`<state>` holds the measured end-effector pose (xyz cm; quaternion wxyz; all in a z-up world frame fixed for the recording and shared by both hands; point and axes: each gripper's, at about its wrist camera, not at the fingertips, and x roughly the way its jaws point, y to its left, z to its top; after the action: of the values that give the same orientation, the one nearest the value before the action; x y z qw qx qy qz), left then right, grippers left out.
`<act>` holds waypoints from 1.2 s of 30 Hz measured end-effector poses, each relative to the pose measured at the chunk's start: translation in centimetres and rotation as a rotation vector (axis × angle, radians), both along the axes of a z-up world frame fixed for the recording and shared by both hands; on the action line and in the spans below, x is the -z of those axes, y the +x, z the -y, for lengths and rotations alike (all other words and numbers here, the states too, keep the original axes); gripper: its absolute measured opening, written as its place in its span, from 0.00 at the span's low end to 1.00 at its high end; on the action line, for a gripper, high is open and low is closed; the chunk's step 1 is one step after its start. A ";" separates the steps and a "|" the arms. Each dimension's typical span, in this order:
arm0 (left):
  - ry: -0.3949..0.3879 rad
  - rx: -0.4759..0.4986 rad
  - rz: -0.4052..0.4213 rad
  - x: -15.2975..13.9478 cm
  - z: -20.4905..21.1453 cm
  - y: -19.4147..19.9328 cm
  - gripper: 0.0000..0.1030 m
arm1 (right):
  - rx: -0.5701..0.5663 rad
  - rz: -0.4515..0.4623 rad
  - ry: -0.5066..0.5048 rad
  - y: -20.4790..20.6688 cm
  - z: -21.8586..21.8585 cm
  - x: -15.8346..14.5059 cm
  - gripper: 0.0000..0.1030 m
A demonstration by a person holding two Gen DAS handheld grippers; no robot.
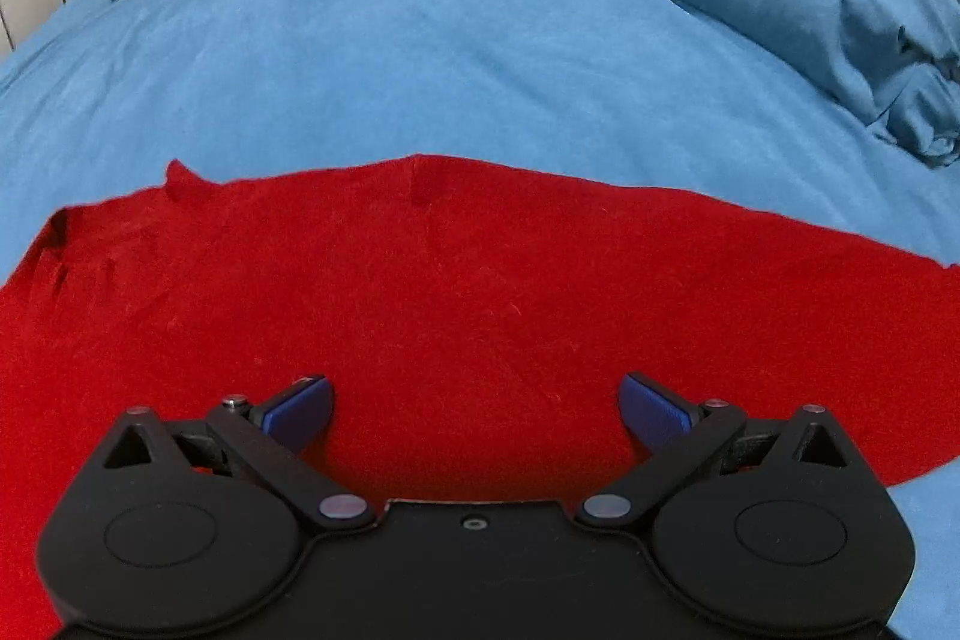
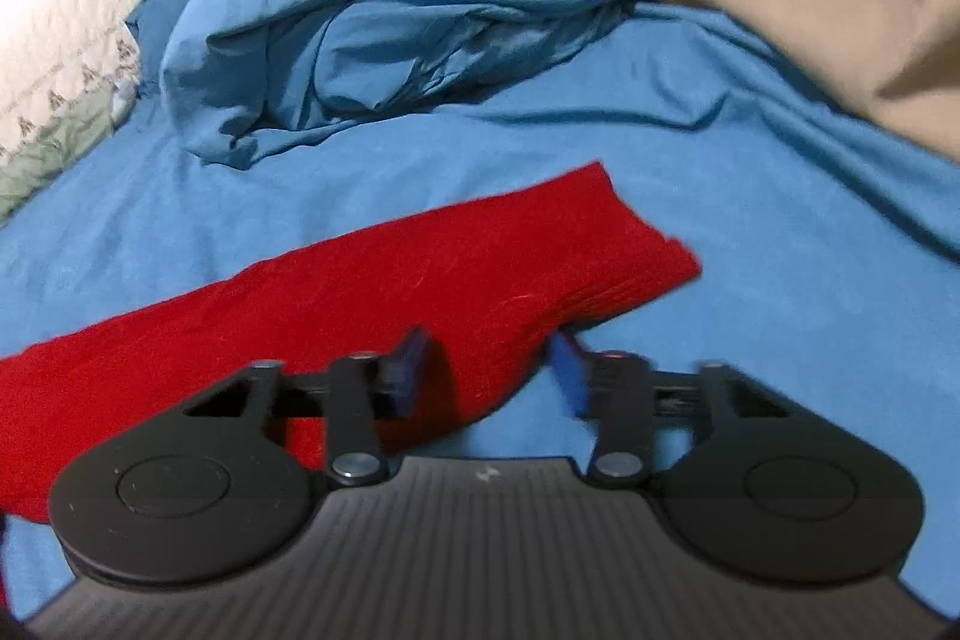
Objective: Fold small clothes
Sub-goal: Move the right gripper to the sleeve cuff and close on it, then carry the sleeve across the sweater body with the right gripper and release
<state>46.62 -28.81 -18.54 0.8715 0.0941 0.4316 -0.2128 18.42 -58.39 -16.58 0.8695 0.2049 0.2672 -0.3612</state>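
Left gripper [image 1: 477,409] spread wide, empty, low over red cloth [image 1: 456,298], which lies flat on blue sheet [image 1: 420,52] beneath and ahead. Right gripper [image 2: 489,370] parted, cloth's near edge between its pads [image 2: 408,370]; contact unclear.

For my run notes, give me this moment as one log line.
red garment: flat on blue bedsheet | left tool: open, above garment, nothing held | right tool: open, straddling garment edge, blurred

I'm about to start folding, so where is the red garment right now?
The red garment lies spread flat on the blue bedsheet, under the open left gripper; in the right wrist view its end sits between the right gripper's fingers.
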 end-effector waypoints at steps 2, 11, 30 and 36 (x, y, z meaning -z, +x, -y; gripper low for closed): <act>0.015 0.009 -0.001 0.3 0.4 0.4 1.00 | 0.012 -0.011 -0.009 0.4 0.2 -0.1 0.28; 0.021 0.014 -0.078 -1.6 -0.6 1.8 1.00 | -0.055 0.069 0.035 3.5 -1.5 -5.9 0.21; -0.016 -0.137 -0.033 -3.4 -23.1 -1.7 1.00 | -0.907 0.082 0.363 22.7 -34.2 -1.6 0.22; -0.066 -0.093 -0.022 -3.3 -23.0 -2.2 1.00 | -0.915 0.116 0.364 21.1 -34.8 -1.9 0.63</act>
<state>44.38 -5.84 -15.27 0.8784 0.0427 0.4378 -0.1870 39.56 -23.61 -14.69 0.9025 0.2349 0.3397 0.1219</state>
